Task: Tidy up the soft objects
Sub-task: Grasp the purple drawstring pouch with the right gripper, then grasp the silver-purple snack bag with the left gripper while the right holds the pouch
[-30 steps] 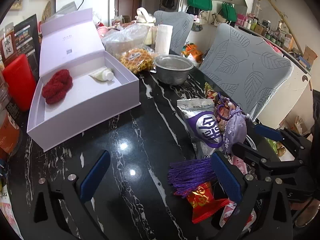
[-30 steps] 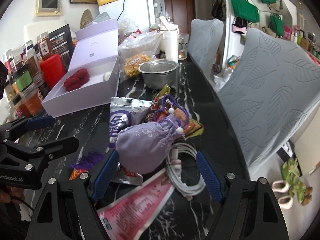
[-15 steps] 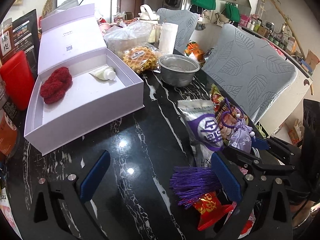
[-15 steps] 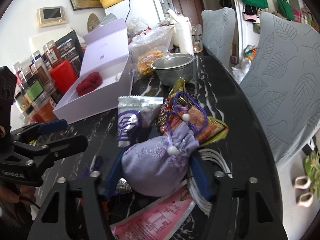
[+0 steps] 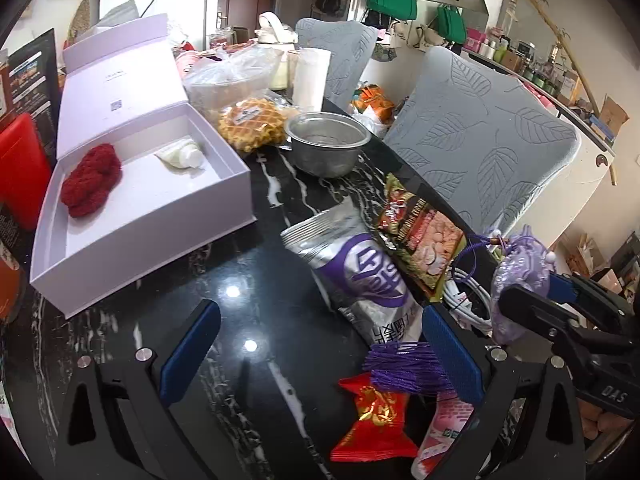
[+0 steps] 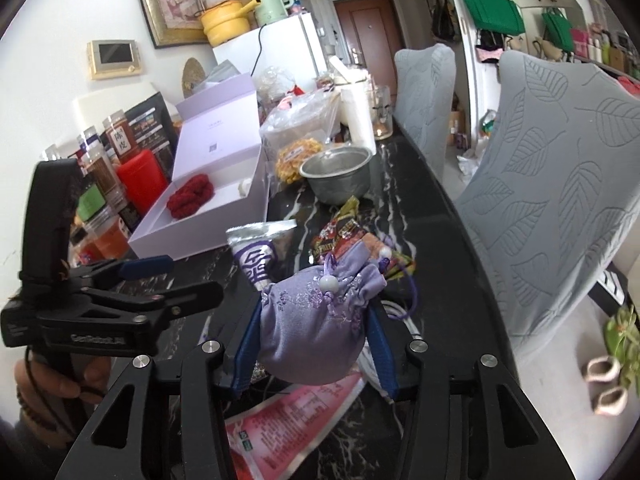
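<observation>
Right hand-held gripper (image 6: 314, 354): jaws were closing, both blue pads pressed against the sides of the lilac drawstring pouch (image 6: 320, 320); the pouch was gripped between them.
Lilac drawstring pouch: sat upright between the pads, lifted clear of the desk (image 5: 256, 280), its beaded purple cord trailing toward the snack packets. In the left wrist view it appeared at the far right, above a white cable (image 5: 470, 300).
Left hand-held gripper (image 5: 320, 356): jaws stood wide apart with nothing between them, hovering over bare desk surface; a purple tassel (image 5: 404, 366) lay just inside its right pad.
Lilac box (image 5: 152, 236): open, lid upright, at the left of the desk; it held a red knitted item (image 5: 91, 179) and a small white tube (image 5: 180, 156), apart from each other.
Snack packets: a silver and purple bag (image 5: 364, 276) and a brown printed bag (image 5: 420, 236) lay between the box and the pouch.
Metal bowl (image 5: 326, 148): stood behind the packets, near the box's far corner.
</observation>
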`<action>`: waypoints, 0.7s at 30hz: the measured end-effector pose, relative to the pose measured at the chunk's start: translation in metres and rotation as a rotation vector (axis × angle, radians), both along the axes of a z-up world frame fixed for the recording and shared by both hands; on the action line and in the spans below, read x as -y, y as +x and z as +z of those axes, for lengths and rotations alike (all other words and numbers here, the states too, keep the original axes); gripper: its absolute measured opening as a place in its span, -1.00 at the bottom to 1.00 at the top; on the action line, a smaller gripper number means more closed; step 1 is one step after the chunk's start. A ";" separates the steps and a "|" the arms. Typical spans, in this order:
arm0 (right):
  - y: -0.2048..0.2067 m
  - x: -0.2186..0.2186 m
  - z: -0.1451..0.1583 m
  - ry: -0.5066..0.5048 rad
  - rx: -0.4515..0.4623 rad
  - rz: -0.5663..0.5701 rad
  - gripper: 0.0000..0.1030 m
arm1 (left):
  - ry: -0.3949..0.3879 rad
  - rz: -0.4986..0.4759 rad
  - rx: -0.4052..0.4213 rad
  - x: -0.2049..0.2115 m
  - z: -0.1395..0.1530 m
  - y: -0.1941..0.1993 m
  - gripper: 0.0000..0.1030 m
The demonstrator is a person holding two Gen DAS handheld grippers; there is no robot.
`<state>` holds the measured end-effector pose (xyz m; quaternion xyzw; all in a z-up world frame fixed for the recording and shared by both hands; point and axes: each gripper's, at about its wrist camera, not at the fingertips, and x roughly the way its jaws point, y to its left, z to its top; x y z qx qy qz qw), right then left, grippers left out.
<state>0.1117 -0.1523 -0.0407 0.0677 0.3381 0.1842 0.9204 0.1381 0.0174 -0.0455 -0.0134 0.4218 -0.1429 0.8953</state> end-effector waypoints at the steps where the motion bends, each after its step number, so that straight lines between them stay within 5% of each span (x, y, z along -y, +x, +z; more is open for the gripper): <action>1: -0.003 0.003 0.002 0.000 0.005 -0.004 -0.06 | -0.002 -0.004 -0.004 0.003 -0.001 0.001 0.99; 21: -0.003 0.041 -0.009 -0.002 -0.018 -0.069 -0.06 | -0.085 -0.004 -0.158 0.031 -0.042 0.038 0.99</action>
